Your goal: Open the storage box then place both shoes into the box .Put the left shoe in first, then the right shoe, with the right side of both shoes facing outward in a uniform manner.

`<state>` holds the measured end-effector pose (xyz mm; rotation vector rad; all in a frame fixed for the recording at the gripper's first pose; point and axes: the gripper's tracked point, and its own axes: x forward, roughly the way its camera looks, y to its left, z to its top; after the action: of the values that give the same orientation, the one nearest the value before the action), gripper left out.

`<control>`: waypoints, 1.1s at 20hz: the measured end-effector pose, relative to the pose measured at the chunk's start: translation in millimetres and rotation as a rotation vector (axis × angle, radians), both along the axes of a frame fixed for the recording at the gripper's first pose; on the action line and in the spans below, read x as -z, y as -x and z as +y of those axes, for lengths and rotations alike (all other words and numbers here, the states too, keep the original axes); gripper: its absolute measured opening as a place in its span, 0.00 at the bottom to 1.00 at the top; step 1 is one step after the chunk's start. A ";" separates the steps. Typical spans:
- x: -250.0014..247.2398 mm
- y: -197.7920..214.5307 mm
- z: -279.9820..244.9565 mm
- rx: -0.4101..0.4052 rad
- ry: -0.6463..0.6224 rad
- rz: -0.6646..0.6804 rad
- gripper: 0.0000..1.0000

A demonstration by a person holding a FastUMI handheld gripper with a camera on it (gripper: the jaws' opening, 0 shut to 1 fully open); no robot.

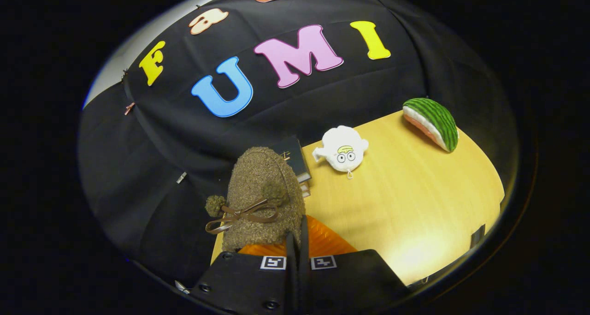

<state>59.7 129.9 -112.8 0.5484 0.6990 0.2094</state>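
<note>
The gripper [297,246] has its fingers drawn close together, pinched on the rim of a brown fuzzy shoe [262,199] and holding it just ahead of them. The shoe's long axis runs away from the fingers, toe pointing toward the booth wall, its bow [242,213] and pompoms facing the camera. An orange lining [322,241] shows at its opening. Beyond, on the yellow table [415,204], lie a dark book [292,156], a white plush [342,149] and a watermelon slice [432,122], well apart.

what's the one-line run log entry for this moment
gripper: shut on slipper | slipper: brown, fuzzy, bow, lifted above table | beyond: book, white plush toy, watermelon toy
</note>
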 end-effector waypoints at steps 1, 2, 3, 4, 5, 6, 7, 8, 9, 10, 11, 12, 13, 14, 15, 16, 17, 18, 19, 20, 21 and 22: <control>3.7 -1.3 10.8 0.019 0.008 -0.003 0.05; 7.0 -4.3 21.6 0.037 0.015 -0.012 0.05; 10.7 -5.9 33.4 0.045 0.024 -0.021 0.05; 16.3 -6.9 44.5 0.044 0.034 -0.022 0.05; 22.5 -6.9 54.8 0.042 0.048 -0.021 0.05; 28.9 -7.8 63.4 0.037 0.062 -0.019 0.05; 32.3 -8.8 71.3 0.031 0.074 -0.025 0.05; 37.9 -9.9 77.9 0.026 0.092 -0.029 0.05; 45.8 -9.5 82.0 0.024 0.118 -0.028 0.05; 53.0 -9.0 84.1 0.026 0.146 -0.027 0.05; 59.5 -2.0 85.0 0.027 0.171 -0.032 0.05; 64.7 -1.5 88.0 0.020 0.188 -0.034 0.05; 67.9 -5.5 92.2 0.008 0.199 -0.024 0.05; 73.8 -1.0 96.2 -0.007 0.206 -0.009 0.05; 77.3 2.8 98.0 -0.019 0.216 -0.001 0.05; 80.5 5.9 97.9 -0.023 0.230 0.003 0.05; 82.8 8.5 97.1 -0.022 0.241 0.008 0.05; 82.8 9.0 96.0 -0.018 0.246 0.003 0.06; 82.4 9.0 94.1 -0.011 0.250 0.002 0.06; 84.3 9.1 93.5 -0.012 0.255 0.006 0.06; 86.5 10.1 93.9 -0.019 0.257 0.015 0.06; 88.4 11.7 96.9 -0.031 0.249 0.027 0.09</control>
<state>48.0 226.7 -201.2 0.3036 0.7479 0.1416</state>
